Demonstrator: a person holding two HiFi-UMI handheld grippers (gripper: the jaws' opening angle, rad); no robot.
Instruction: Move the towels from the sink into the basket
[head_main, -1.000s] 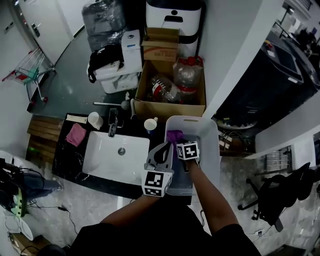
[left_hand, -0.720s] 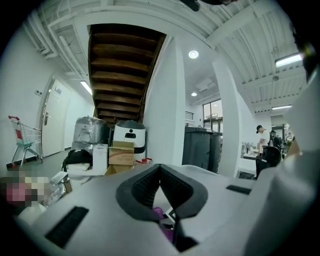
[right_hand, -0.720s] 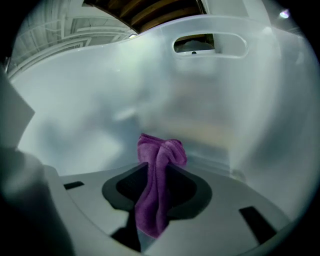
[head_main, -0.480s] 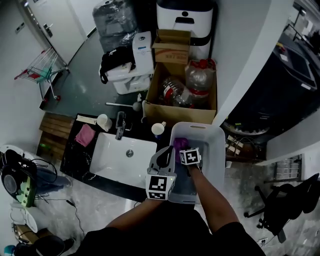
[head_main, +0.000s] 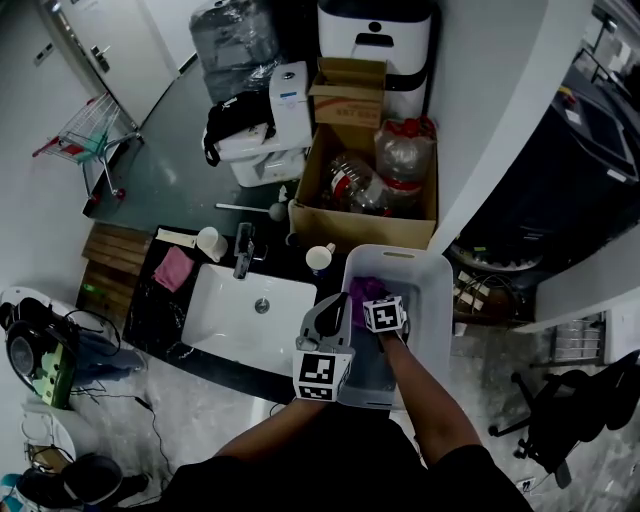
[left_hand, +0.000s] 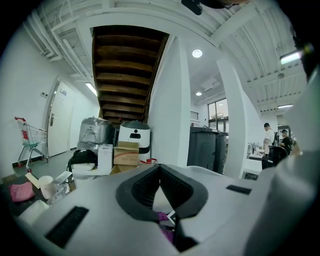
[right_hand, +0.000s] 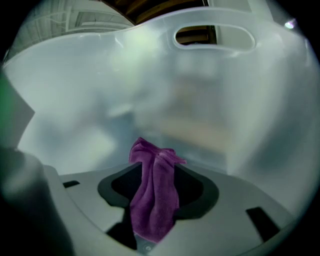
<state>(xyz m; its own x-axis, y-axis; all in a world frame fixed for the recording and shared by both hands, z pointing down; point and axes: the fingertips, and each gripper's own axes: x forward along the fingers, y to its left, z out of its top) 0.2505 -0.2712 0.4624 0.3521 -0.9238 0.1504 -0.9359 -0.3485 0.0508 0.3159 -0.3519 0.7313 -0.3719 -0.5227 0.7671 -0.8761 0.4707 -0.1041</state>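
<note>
A purple towel (head_main: 361, 290) (right_hand: 152, 200) hangs inside the white plastic basket (head_main: 430, 268) (right_hand: 100, 90), to the right of the white sink (head_main: 225, 322). My right gripper (head_main: 369, 298) (right_hand: 157, 172) points down into the basket. Its jaws have just been opening and stand open, with the towel still draped loosely between them. My left gripper (head_main: 335, 306) (left_hand: 160, 167) hovers at the basket's left rim, shut and empty. A pink towel (head_main: 174, 268) (left_hand: 21, 191) lies on the dark counter, left of the sink basin, which holds no towel.
A faucet (head_main: 243, 246) and two cups (head_main: 320, 257) (head_main: 209, 241) stand behind the sink. A cardboard box (head_main: 365, 212) with bottles sits on the floor beyond the basket. A white wall runs along the basket's right side.
My right gripper has sunk a little deeper into the basket with the purple towel. The left gripper has stayed at the basket's rim.
</note>
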